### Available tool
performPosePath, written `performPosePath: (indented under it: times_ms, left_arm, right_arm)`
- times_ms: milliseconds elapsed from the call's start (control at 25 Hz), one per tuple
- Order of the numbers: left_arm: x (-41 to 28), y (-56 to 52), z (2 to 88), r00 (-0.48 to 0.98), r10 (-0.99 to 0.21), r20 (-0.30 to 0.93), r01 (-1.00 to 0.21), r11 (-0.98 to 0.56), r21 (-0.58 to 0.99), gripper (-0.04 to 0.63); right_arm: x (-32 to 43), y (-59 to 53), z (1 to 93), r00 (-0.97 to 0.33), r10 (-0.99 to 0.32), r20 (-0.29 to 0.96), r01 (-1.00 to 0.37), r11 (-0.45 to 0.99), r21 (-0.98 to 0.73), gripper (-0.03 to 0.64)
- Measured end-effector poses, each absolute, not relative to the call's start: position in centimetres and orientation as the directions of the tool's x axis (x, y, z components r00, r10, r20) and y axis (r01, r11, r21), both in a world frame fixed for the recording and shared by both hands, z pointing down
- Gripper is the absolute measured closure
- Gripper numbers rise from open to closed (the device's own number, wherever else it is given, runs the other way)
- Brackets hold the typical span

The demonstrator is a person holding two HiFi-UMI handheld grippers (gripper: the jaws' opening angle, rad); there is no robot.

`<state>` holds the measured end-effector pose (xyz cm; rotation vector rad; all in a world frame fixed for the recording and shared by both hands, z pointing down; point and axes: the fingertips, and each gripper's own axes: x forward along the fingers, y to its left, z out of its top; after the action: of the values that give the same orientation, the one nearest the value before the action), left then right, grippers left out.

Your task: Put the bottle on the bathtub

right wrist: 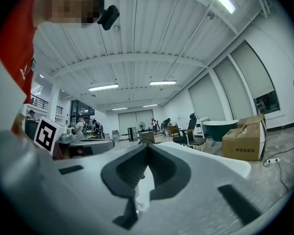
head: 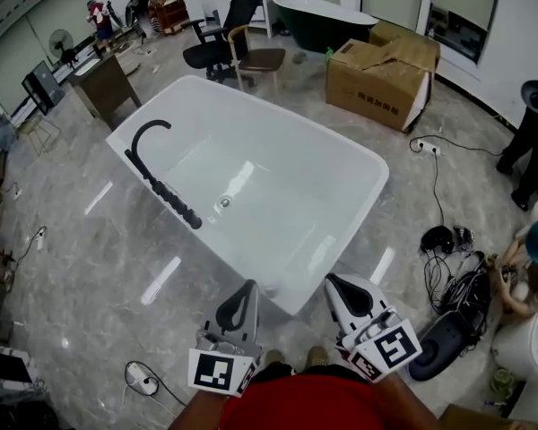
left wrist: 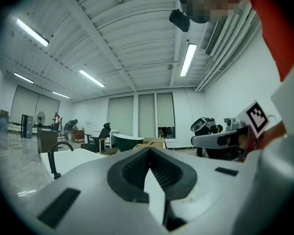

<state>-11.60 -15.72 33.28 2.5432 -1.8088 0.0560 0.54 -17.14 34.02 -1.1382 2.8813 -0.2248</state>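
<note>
We find no bottle in any view: none on the bathtub (head: 251,173), none in either gripper. So we judge the task as not yet begun; the bottle must first be found & picked up. The left gripper (head: 248,287) & right gripper (head: 334,280) are held low, side by side, pointing twd the tub's near corner. Both have jaws together w/ nothing between.

The person's red top (head: 316,403) runs off the head view's bottom edge and covers the rear ends of the left gripper (head: 248,288) and right gripper (head: 332,282), a crouching person (head: 531,262) is cut by the right edge, and the cardboard box (head: 381,79) print is too small to read.
</note>
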Motion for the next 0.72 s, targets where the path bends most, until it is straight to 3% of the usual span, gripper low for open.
performPosePath:
  times_ms: [720]
  left_arm:
    - [-8.7,-15.2,32.2,0.392,-0.919,0.037,-0.92,-0.393,-0.014,0.585]
  right_arm:
    - [0.1,-16.2,32.6,-0.755,-0.655,-0.006,-0.651,0.752,-0.101,0.612]
